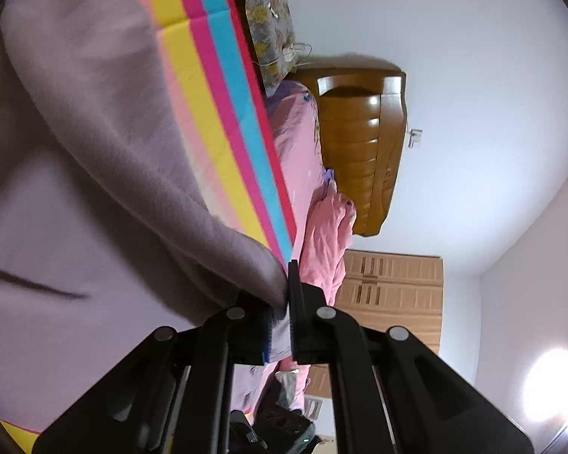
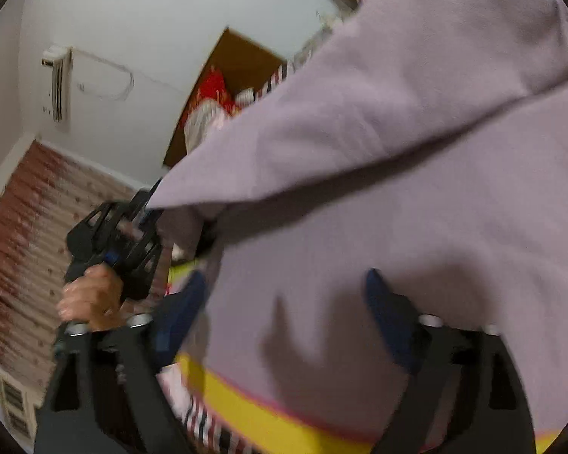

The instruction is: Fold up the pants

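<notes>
Your left gripper [image 1: 287, 295] pinched a corner of the lilac pants [image 1: 87, 159], lifting it off the striped mat [image 1: 223, 121]; your right gripper [image 2: 287, 302] stood spread over the cloth, holding nothing. The step appeared to be carrying an edge across for a fold; next you would need to lay it squarely on the lower layer. Beyond lay pink bedding [image 1: 303, 159] and a headboard [image 1: 356, 143]. Motion blur hid the hems and waistband

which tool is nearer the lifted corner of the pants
Left. The left tool is clamped on the pants corner; the right tool hangs open over the flat part, apart from it.
</notes>
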`<state>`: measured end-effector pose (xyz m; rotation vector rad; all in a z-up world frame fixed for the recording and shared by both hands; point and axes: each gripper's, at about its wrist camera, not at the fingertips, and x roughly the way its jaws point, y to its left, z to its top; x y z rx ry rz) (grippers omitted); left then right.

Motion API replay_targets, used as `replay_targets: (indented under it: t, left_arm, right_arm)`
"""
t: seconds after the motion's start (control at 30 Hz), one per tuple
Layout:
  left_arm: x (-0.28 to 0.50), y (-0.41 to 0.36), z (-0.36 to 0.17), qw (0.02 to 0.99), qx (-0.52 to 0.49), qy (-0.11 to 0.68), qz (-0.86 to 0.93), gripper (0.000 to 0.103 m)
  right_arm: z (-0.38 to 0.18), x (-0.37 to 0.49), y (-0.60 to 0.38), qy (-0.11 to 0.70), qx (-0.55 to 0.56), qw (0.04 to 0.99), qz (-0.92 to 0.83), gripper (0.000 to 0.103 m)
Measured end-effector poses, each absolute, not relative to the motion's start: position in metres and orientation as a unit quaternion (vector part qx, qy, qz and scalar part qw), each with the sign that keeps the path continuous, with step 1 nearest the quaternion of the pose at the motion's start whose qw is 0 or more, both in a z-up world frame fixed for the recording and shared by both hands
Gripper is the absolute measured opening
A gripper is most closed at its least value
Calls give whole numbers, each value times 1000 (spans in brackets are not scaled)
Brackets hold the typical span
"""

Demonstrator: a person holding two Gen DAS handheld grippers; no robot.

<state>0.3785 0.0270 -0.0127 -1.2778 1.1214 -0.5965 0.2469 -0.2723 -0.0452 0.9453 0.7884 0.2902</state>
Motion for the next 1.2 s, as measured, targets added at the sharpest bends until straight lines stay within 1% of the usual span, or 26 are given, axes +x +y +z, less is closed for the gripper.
replay_targets:
  t: [0.1, 0.17, 0.23, 0.3, 0.33, 0.5, 0.53, 0.63, 0.67, 0.7, 0.77, 0.83, 0.9, 0.97, 1.03, 1.07, 1.13, 1.2]
  left_arm:
    - [380, 22, -9, 618, -557, 492, -258, 6]
    - [376, 24, -10, 616, -558, 494, -256, 6]
    - [370, 33, -12, 614, -560, 493, -255, 6]
    - [369, 38, -12, 617, -561, 491, -251, 6]
    - [368, 41, -13, 618, -562, 490, -249, 6]
    - [359, 60, -20, 641, -542, 484, -246, 6]
    - [358, 60, -24, 646, -534, 486, -248, 6]
    - [352, 60, -41, 655, -521, 493, -238, 6]
    - [350, 60, -47, 659, -517, 495, -232, 6]
    - [347, 61, -52, 660, -516, 496, -228, 6]
    - [341, 61, -59, 665, -507, 498, -229, 5]
    - [336, 59, -56, 681, -483, 499, -231, 5]
    - [326, 53, -37, 717, -433, 491, -239, 5]
    - [309, 46, -9, 766, -364, 471, -243, 5]
    - [279, 34, 23, 834, -248, 435, -231, 7]
    - [265, 28, 30, 856, -196, 423, -223, 7]
    - [240, 12, 28, 883, -93, 415, -201, 7]
    - [231, 11, 2, 875, -60, 443, -186, 8]
  right_arm:
    - [-48, 276, -259, 353, 446, 814, 116, 88]
    - [-52, 299, -261, 356, 456, 813, 71, 88]
    - [-51, 314, -268, 337, 470, 814, 57, 88]
    - [-49, 312, -279, 286, 520, 804, 46, 88]
    - [-50, 305, -295, 245, 551, 797, 35, 88]
    - [-55, 262, -347, 137, 588, 794, -66, 87]
    - [-57, 265, -349, 135, 591, 792, -66, 86]
    - [-64, 282, -363, 144, 596, 789, -47, 71]
    - [-64, 286, -370, 142, 594, 790, -51, 58]
    - [-68, 281, -375, 139, 594, 790, -58, 39]
    - [-70, 271, -389, 135, 593, 790, -73, 13]
    - [-55, 264, -392, 138, 568, 807, -82, 13]
    - [-15, 264, -399, 153, 489, 854, -88, 13]
    - [14, 257, -394, 163, 424, 887, -88, 13]
    - [38, 244, -390, 177, 362, 911, -81, 12]
    - [45, 238, -386, 194, 333, 920, -77, 12]
    - [36, 216, -388, 229, 325, 915, -64, 12]
    - [-1, 203, -388, 291, 333, 894, -65, 12]
